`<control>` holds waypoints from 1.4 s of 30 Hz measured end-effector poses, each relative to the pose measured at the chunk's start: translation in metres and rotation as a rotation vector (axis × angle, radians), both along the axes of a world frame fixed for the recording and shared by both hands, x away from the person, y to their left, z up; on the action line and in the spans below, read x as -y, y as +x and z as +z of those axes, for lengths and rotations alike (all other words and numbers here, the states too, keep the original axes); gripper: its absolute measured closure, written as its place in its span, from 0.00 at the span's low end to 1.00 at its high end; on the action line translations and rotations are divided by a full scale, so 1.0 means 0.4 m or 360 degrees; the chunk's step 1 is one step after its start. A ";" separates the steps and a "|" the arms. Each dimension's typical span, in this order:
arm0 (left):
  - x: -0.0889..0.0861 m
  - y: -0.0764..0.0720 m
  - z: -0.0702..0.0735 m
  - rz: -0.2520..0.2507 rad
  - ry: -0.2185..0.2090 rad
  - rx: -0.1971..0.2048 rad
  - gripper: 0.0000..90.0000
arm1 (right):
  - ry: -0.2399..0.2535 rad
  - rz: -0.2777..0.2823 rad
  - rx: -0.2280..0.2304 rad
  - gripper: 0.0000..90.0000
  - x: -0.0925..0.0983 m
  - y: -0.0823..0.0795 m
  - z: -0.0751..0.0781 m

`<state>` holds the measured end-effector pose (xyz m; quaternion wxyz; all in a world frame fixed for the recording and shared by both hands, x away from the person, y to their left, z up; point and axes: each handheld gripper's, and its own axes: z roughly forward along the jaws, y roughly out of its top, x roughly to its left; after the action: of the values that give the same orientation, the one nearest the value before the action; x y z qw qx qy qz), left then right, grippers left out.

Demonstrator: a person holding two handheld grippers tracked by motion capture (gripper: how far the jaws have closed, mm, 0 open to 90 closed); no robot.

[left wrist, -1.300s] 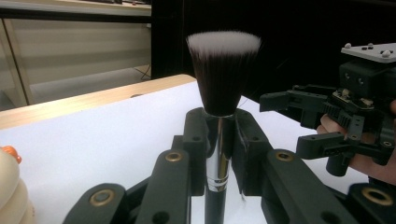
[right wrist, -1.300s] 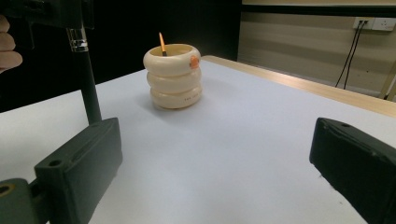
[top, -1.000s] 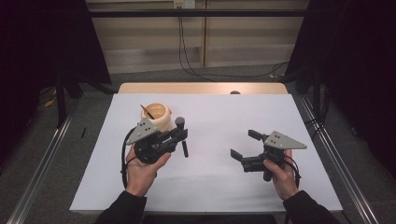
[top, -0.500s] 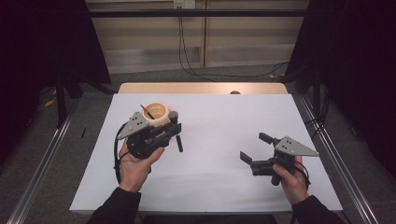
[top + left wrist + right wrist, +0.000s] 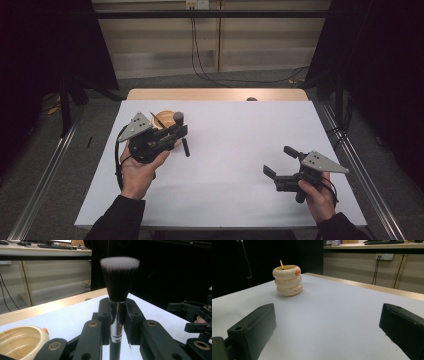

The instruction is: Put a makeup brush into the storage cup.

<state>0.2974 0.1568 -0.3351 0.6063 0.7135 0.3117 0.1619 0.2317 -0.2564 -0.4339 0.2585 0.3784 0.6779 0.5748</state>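
Worktop (image 5: 225, 165): a white sheet is laid over it, and a strip of wood is left bare along the 12 o'clock edge.
Holder (image 5: 167, 122): a cream ringed pot is seen at about 10 o'clock on the sheet, with a thin orange-tipped stick (image 5: 281, 264) inside; its bottom is hidden.
Left hand-held gripper (image 5: 181, 134): it is clamped on a makeup brush (image 5: 119, 277) at the metal ferrule, just beside the pot at its 3 o'clock; the handle hangs below the jaws.
Right hand-held gripper (image 5: 280, 162): it is held wide apart and empty, at 4 o'clock, well apart from the pot.
Step in hand: the brush is judged to be on its way into the pot.
Next move: the handle end must be lined up over the rim, then lowered and released.
Hard to make out: the handle's lower end is cut off in the left gripper view.
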 end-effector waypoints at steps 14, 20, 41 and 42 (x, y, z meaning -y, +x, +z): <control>-0.025 0.032 0.042 0.0031 0.0006 0.0041 0.86 | 0.0025 0.0015 -0.0004 0.00 -0.006 0.001 -0.008; -0.035 0.058 0.048 0.0075 0.0011 0.0047 0.86 | 0.0023 0.0017 -0.0003 0.00 -0.002 0.000 -0.009; -0.070 0.168 0.034 0.0299 0.0015 0.0026 0.86 | 0.0023 0.0024 -0.0028 0.00 0.002 0.001 -0.010; -0.072 0.173 0.033 0.0316 0.0025 0.0028 0.86 | 0.0021 0.0025 -0.0027 0.00 0.001 0.000 -0.010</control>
<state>0.3666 0.1855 -0.3221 0.5844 0.6823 0.3743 0.2299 0.2318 -0.2569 -0.4380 0.2457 0.3798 0.6791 0.5781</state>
